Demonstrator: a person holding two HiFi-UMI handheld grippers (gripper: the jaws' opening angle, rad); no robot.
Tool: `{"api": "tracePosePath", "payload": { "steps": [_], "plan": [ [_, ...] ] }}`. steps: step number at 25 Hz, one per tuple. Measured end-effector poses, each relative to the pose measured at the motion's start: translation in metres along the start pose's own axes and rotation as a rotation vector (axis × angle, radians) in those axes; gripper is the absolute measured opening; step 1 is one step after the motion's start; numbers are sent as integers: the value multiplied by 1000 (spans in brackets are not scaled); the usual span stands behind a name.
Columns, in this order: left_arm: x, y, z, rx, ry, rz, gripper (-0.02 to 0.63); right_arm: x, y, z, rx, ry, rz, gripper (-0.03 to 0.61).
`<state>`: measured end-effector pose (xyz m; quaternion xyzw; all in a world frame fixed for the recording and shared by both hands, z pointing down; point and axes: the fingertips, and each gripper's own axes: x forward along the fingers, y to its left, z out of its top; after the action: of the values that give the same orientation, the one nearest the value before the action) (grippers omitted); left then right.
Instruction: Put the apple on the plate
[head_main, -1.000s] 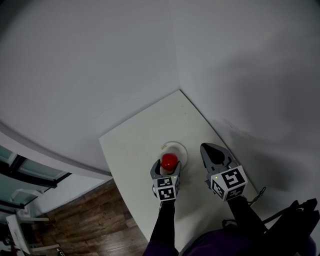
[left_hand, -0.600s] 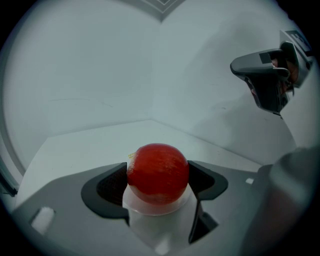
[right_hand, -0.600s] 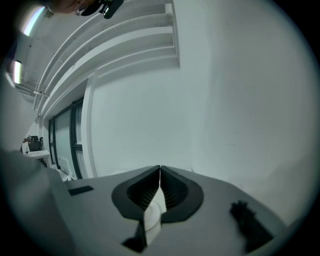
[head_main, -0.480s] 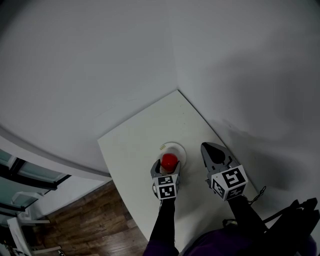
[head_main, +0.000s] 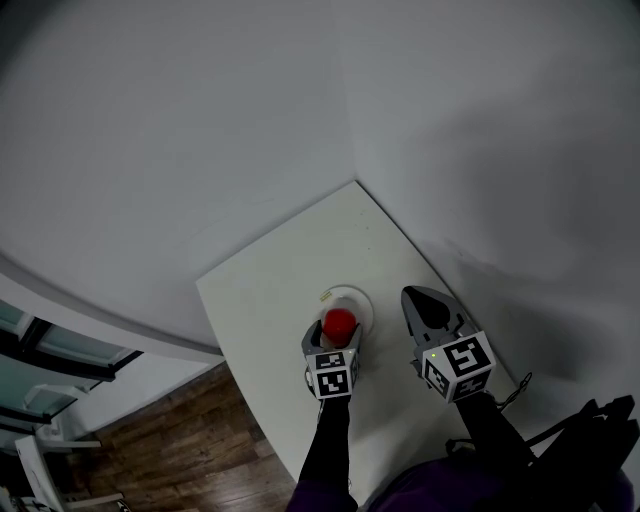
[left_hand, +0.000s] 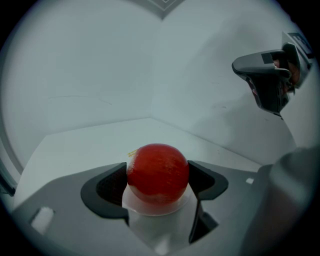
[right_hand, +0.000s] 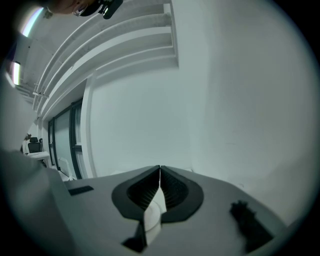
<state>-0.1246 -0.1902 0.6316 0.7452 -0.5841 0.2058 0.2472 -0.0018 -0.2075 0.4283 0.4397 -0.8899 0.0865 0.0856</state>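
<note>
L gripper (head_main: 338, 334) is clamped on the apple (left_hand: 158, 172): one dark pad on each side of the red fruit, both pressed against its skin. The apple sits right over the plate (head_main: 351, 297), nearer my edge of it than the middle. In the L gripper view the white disc shows just under the fruit. Can't tell whether the apple rests on it or hangs a touch above.

The plate is on the white table (head_main: 268, 290), which is pushed into the corner where two pale walls meet.

R gripper (right_hand: 159, 186) has its jaws pressed together w/ nothing between them, ribbed pads meeting along one thin line. From the head view it's off to the right of the plate, apart from it, over the table's right side near the wall, tips pointing away from me. The L gripper view catches it too, up in the top right corner against the wall.

Wood floor (head_main: 180, 420) shows past the table's left edge.
</note>
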Motion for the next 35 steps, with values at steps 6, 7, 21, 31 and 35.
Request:
{"api": "tracePosePath", "payload": {
  "steps": [6, 7, 21, 31, 35],
  "plan": [
    [1, 2, -3, 49, -12, 27, 385, -1, 0, 1, -4, -2, 3, 11],
    [1, 3, -1, 53, -20, 29, 385, 0, -1, 2, 0, -3, 3, 11],
    [-72, -4, 65, 58, -257, 112, 380, 1, 8, 13, -2, -35, 36, 9],
    [-181, -17, 108, 132, -511, 343, 73, -3, 41, 34, -23, -83, 113, 9],
    [-203, -18, 103, 94, -534, 381, 6, -7, 51, 42, -37, -107, 132, 9]
  ]
}}
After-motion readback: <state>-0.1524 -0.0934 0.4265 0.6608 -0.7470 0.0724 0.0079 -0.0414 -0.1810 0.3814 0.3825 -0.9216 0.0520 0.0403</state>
